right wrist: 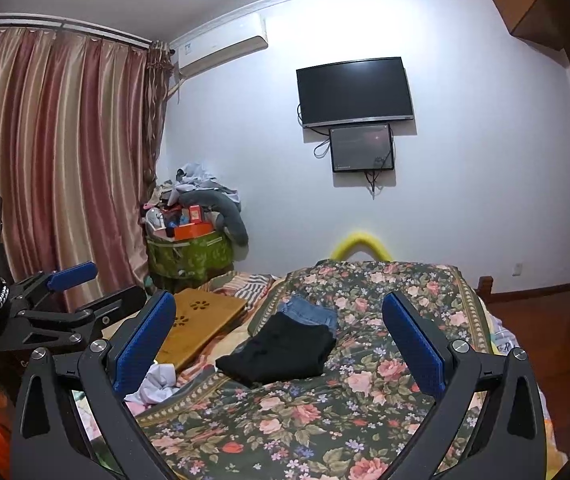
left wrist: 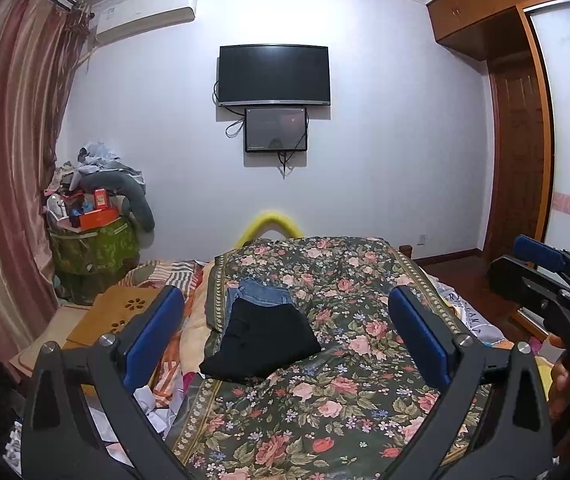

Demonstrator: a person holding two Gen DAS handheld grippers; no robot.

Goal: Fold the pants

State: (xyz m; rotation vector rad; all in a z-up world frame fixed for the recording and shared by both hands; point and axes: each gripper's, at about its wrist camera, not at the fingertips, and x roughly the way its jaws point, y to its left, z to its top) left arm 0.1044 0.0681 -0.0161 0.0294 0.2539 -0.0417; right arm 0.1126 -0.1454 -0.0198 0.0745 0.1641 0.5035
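Folded black pants (left wrist: 263, 344) lie on the floral bedspread (left wrist: 365, 320), partly on top of folded blue jeans (left wrist: 261, 293). They also show in the right wrist view, the black pants (right wrist: 281, 352) in front of the jeans (right wrist: 309, 310). My left gripper (left wrist: 285, 332) is open and empty, held above the bed short of the pants. My right gripper (right wrist: 281, 340) is open and empty too, likewise held back from the pants. Each gripper shows at the edge of the other's view: the right one (left wrist: 541, 268), the left one (right wrist: 85, 284).
A wooden lap tray (right wrist: 201, 320) lies left of the bedspread on striped bedding. White crumpled cloth (right wrist: 157, 384) lies near the left bed edge. A green hamper piled with things (left wrist: 93, 240) stands in the corner by the curtain. A wardrobe (left wrist: 525, 140) and wooden floor are on the right.
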